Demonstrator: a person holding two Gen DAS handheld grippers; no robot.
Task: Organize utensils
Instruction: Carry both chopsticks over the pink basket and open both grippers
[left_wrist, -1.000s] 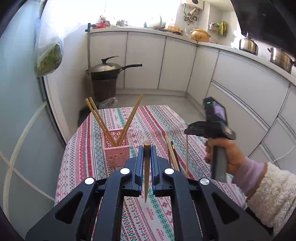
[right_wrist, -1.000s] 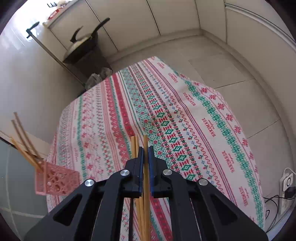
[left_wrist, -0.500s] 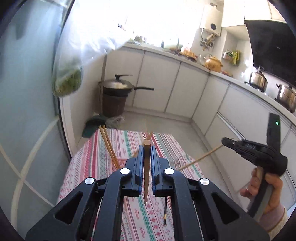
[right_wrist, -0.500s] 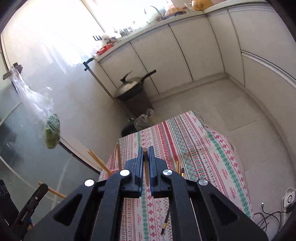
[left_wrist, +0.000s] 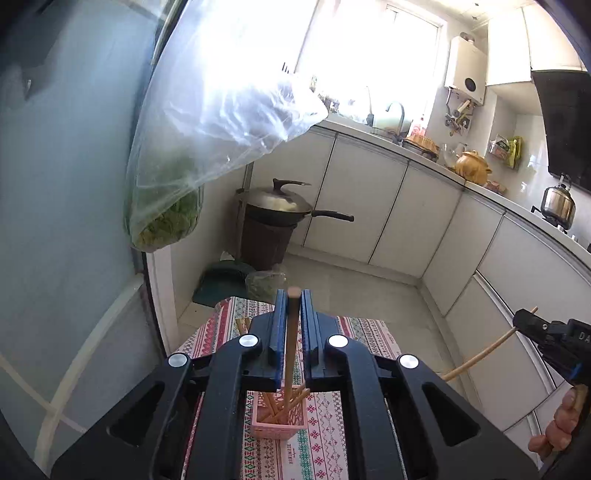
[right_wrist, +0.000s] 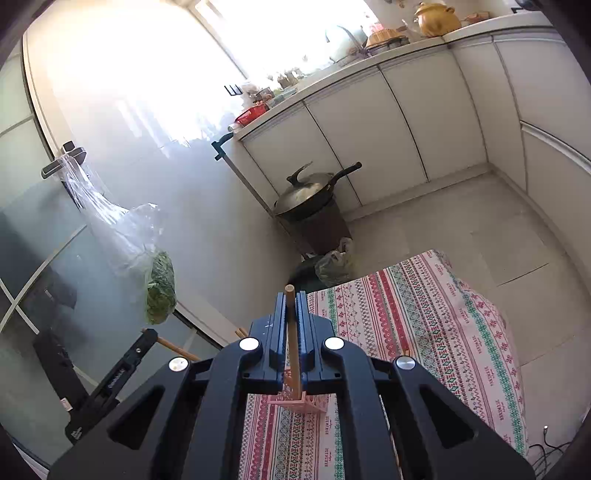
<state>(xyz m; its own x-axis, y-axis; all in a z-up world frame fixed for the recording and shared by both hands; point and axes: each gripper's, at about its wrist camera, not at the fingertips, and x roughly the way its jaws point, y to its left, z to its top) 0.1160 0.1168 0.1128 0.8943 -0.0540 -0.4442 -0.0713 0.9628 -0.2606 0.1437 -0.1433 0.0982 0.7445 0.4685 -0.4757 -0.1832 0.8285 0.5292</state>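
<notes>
A pink lattice holder with several wooden chopsticks in it stands on the striped tablecloth. My left gripper is shut on one chopstick, which hangs down over the holder. At the right edge of the left wrist view my right gripper, held by a hand, grips a slanted chopstick. In the right wrist view my right gripper is shut on that chopstick above the holder. The left gripper shows at the left there.
A lidded wok sits on a brown bin beside white cabinets. A clear bag of greens hangs from the glass door on the left. Tiled floor lies beyond the table's far edge. A cable lies at the right.
Both grippers have risen well above the table, each still shut on its chopstick. The right one lifted its stick off the cloth and swung left over the holder.
</notes>
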